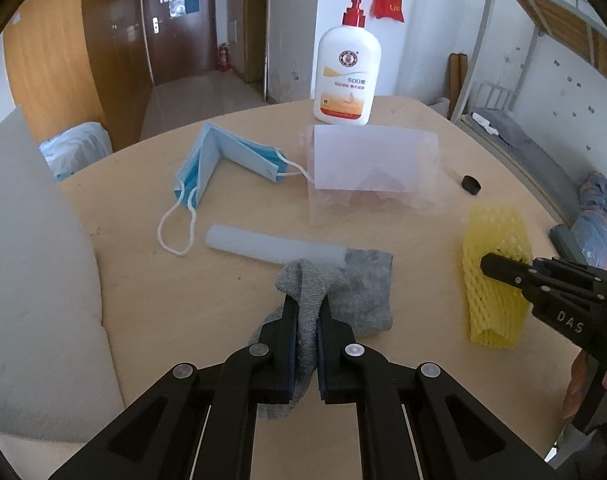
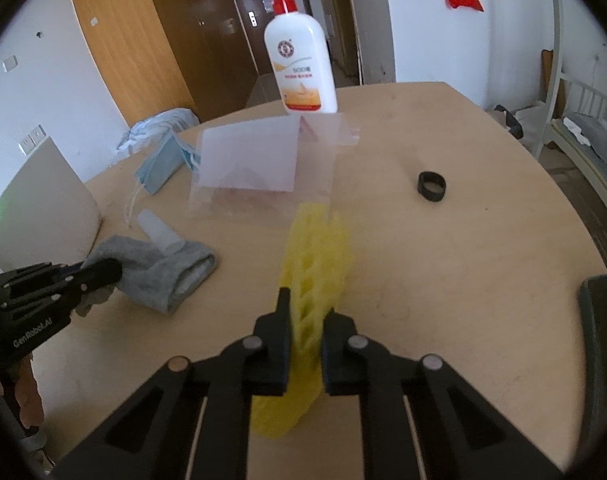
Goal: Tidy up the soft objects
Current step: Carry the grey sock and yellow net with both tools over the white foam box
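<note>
Grey sock [image 1: 335, 292] pinched in left tongs [image 1: 306, 308], yellow foam net [image 2: 315, 256] in right tongs [image 2: 307, 300].

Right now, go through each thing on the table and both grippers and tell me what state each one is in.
left gripper: shut on grey sock
grey sock: bunched, pinched
right gripper: shut on yellow foam net
yellow foam net: squeezed at near end
face mask: folded, lying loose
lotion bottle: upright, pump on
clear bag: flat
black cap: loose on table

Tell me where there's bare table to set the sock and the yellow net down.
Bare table lies right of the net, below the black ring. Crowded on the left, around the mask, tube, sock and plastic bag.
</note>
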{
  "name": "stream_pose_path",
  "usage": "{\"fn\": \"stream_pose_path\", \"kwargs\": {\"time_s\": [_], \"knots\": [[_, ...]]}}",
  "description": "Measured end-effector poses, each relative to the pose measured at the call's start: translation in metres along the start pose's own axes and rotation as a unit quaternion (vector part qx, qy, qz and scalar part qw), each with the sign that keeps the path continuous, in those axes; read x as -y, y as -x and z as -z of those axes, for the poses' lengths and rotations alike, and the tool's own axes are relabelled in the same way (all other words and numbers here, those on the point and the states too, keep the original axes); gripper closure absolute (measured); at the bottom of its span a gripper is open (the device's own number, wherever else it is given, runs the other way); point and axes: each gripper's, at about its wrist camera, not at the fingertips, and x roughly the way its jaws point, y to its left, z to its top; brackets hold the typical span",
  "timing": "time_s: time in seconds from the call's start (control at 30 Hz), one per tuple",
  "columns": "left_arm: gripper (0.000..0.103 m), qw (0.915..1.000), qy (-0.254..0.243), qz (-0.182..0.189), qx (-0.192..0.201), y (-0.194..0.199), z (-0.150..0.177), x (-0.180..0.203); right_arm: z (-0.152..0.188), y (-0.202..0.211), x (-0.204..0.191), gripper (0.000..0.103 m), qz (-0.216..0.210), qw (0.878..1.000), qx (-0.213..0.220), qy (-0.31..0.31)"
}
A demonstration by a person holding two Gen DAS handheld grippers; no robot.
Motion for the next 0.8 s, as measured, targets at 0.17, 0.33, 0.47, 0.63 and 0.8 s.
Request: {"fn": "stream_pose_path", "kwargs": {"time_s": [0.17,0.33,0.47,0.63,0.8], "knots": [[0.096,0.9995,0.001,0.020,0.023,0.023,0.001,0.001,-0.002,0.018,-0.003,0.090,-0.002,1.000,0.023,0.003],[0.096,0.9982,-0.009,0.026,0.052,0.054,0.002,0.008,-0.003,0.031,-0.009,0.090,-0.004,0.999,0.038,0.011],[0.096,0.9961,-0.014,0.026,0.083,0.082,0.004,0.013,-0.002,0.046,-0.014,0.090,-0.008,0.998,0.057,0.018],[0.096,0.9950,-0.009,0.019,0.097,0.100,0.009,0.016,-0.001,0.057,-0.023,0.090,-0.008,0.997,0.067,0.027],[0.095,0.9926,-0.008,0.015,0.120,0.124,0.016,0.016,-0.002,0.075,-0.038,0.090,-0.014,0.995,0.087,0.044]]}}
